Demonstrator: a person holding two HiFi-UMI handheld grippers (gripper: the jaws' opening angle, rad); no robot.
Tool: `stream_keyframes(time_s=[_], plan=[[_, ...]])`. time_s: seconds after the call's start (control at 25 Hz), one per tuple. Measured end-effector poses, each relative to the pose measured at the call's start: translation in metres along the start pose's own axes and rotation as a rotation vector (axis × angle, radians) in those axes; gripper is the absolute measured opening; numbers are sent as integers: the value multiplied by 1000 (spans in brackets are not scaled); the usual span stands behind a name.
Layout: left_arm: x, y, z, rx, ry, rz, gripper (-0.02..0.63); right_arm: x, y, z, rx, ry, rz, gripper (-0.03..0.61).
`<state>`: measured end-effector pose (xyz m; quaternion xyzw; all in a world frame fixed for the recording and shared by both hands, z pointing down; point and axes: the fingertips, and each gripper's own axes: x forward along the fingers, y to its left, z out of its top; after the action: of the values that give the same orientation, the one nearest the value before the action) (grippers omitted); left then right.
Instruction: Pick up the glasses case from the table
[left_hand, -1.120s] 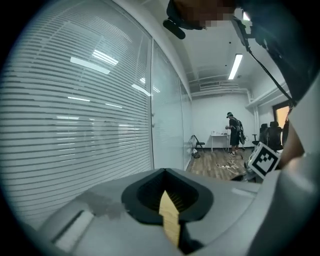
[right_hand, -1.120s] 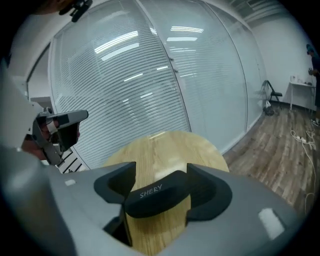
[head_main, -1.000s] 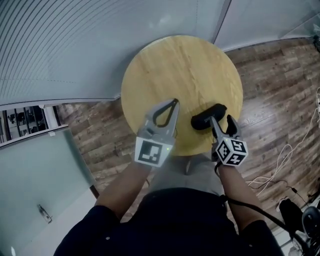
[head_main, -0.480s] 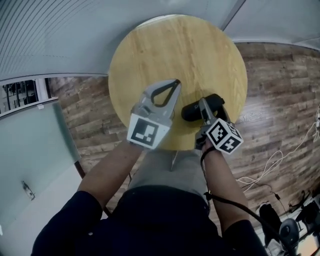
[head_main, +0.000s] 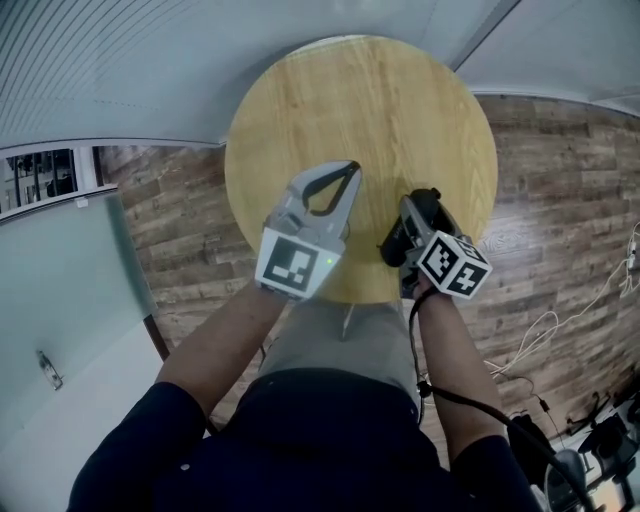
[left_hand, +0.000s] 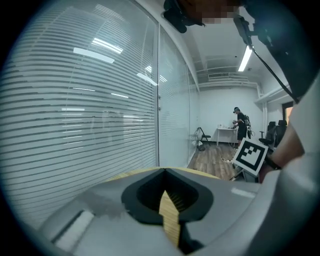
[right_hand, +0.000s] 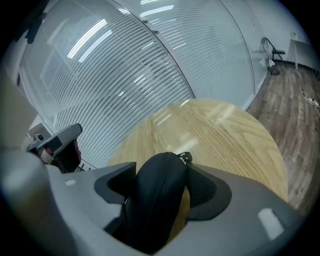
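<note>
A black glasses case (head_main: 392, 243) lies at the near right of the round wooden table (head_main: 380, 110). My right gripper (head_main: 420, 205) reaches down over the case, which sits lengthwise between the two jaws. In the right gripper view the case (right_hand: 155, 200) fills the gap of the right gripper (right_hand: 161, 167), and the jaws are closing with both pads against its sides. To the left, my left gripper (head_main: 350, 170) hovers over the table's near side, shut with nothing in it. In the left gripper view the tips of the left gripper (left_hand: 165, 170) meet, and only a strip of table shows between them.
The table's near edge (head_main: 350, 298) runs just under both grippers. A glass wall with blinds (head_main: 120, 70) curves round the far side. Wood plank floor (head_main: 560, 200) surrounds the table, with cables (head_main: 610, 290) at the right. A person (left_hand: 241, 120) stands far off by a white desk.
The right gripper has come down over the case, which now lies between its jaws along the gripper instead of crosswise ahead of them. The left gripper has sunk a little.
</note>
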<state>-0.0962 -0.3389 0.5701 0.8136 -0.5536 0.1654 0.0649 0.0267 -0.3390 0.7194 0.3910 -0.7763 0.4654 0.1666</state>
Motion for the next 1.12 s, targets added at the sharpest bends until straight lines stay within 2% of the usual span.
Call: stream_keyframes(time_s=[0.12, 0.28, 0.48, 0.68, 0.92, 1.12], plan=[[-12, -8, 6, 0, 6, -12, 5, -16, 15, 5, -14, -4, 29, 314], [-24, -12, 28, -6, -30, 0, 5, -44, 33, 30, -54, -52, 61, 306], [-49, -7, 71, 17, -70, 12, 5, -92, 73, 63, -109, -125, 108, 305], [-68, -4, 115, 26, -100, 11, 5, -137, 112, 114, -180, -216, 142, 305], [-89, 6, 170, 34, -193, 46, 5, -179, 166, 157, -281, -314, 198, 305], [-106, 21, 200, -8, -222, 72, 5, -209, 196, 175, -331, -377, 226, 305]])
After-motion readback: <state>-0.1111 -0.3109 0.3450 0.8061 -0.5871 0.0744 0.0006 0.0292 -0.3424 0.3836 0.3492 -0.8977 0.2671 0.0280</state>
